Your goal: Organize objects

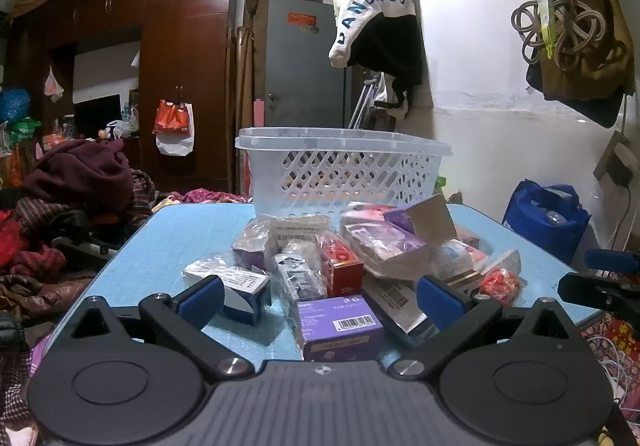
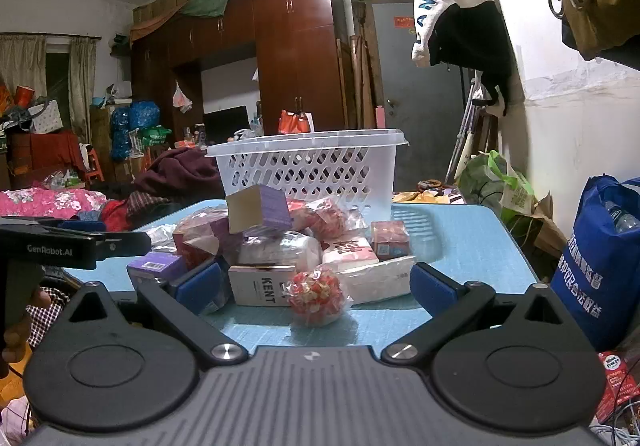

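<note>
A pile of small boxes and wrapped packets lies on a light blue table [image 1: 192, 242]. Behind it stands a white plastic basket [image 1: 340, 170], which also shows in the right wrist view [image 2: 312, 166]. My left gripper [image 1: 320, 302] is open and empty at the near table edge, just before a purple box [image 1: 340, 326] with a barcode. My right gripper [image 2: 316, 288] is open and empty, facing a red-and-white wrapped ball [image 2: 318, 296] and a white KENT box [image 2: 260, 286]. A tilted purple box [image 2: 260, 212] rests on top of the pile.
Heaped clothes [image 1: 80, 182] lie left of the table. A blue bag [image 2: 600, 266] stands at the right by the white wall. A brown wardrobe [image 2: 288, 62] and a grey door [image 1: 304, 62] are behind. Bags hang on the right wall.
</note>
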The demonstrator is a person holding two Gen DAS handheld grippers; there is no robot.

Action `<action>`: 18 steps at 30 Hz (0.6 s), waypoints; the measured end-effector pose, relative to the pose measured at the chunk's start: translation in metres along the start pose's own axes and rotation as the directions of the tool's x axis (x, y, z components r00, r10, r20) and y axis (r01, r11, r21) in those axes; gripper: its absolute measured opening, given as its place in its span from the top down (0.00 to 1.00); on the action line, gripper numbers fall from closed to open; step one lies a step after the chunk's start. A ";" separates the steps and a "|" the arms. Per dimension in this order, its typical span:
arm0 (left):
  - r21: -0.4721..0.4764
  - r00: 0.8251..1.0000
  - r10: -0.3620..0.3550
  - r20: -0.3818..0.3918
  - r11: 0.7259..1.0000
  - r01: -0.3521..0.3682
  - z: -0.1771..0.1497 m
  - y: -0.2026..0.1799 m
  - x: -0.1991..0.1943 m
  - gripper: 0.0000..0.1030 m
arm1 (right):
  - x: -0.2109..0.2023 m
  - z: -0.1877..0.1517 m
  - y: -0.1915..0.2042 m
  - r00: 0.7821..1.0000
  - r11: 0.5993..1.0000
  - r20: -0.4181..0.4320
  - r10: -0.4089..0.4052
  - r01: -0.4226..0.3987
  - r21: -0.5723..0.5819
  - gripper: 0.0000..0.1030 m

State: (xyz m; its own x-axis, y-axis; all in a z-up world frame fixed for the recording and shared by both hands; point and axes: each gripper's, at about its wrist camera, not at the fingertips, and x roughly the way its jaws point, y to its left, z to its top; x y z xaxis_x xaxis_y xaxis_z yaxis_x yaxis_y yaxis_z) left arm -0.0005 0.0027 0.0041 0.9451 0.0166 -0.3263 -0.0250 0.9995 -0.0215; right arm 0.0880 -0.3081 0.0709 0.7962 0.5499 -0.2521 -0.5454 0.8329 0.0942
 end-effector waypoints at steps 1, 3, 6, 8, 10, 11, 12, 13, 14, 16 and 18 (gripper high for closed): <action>0.000 1.000 0.000 0.000 1.000 0.000 0.000 0.000 -0.001 0.00 | 0.000 0.000 0.000 1.000 1.000 0.000 0.000 0.000 0.001 0.00; 0.001 1.000 -0.001 0.001 1.000 0.001 0.000 -0.001 -0.001 0.00 | 0.000 0.000 -0.001 1.000 1.000 0.000 -0.001 0.001 0.000 0.00; 0.000 1.000 -0.001 0.002 1.000 0.001 0.001 -0.001 -0.002 0.00 | 0.000 0.001 -0.001 1.000 1.000 0.001 0.000 0.000 0.001 0.00; 0.000 1.000 0.000 0.003 1.000 0.000 0.001 -0.001 -0.002 0.00 | -0.001 0.001 -0.001 1.000 1.000 0.000 0.000 0.000 0.002 0.00; 0.002 1.000 -0.001 0.002 1.000 0.001 0.001 -0.001 -0.002 0.00 | -0.001 0.001 -0.001 1.000 1.000 0.000 0.000 0.000 0.002 0.00; 0.001 1.000 0.000 0.001 1.000 0.000 0.001 -0.001 -0.002 0.00 | -0.001 0.001 -0.002 1.000 1.000 0.001 0.000 0.000 0.003 0.00; 0.001 1.000 -0.001 0.001 1.000 0.001 0.001 -0.001 -0.002 0.00 | -0.001 0.001 -0.002 1.000 1.000 0.000 0.000 0.000 0.003 0.00; 0.001 1.000 -0.001 0.001 1.000 0.001 0.001 -0.001 -0.002 0.00 | -0.001 0.001 -0.002 1.000 1.000 0.001 0.000 0.000 0.002 0.00; 0.001 1.000 -0.001 0.001 1.000 0.001 0.001 -0.001 -0.002 0.00 | -0.001 0.001 -0.002 1.000 1.000 0.001 0.001 -0.001 0.002 0.00; 0.001 1.000 -0.001 0.002 1.000 0.001 0.001 -0.001 -0.002 0.00 | -0.001 0.001 -0.002 1.000 1.000 0.000 0.000 0.000 0.001 0.00; 0.001 1.000 0.000 0.002 1.000 0.000 0.001 -0.001 -0.002 0.00 | -0.001 0.001 -0.003 1.000 1.000 0.001 0.000 0.000 0.002 0.00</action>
State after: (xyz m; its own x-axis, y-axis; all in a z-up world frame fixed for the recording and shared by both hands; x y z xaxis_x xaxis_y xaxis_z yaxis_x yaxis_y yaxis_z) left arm -0.0018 0.0014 0.0058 0.9458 0.0163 -0.3244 -0.0243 0.9995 -0.0206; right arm 0.0891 -0.3106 0.0721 0.7966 0.5497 -0.2514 -0.5446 0.8332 0.0960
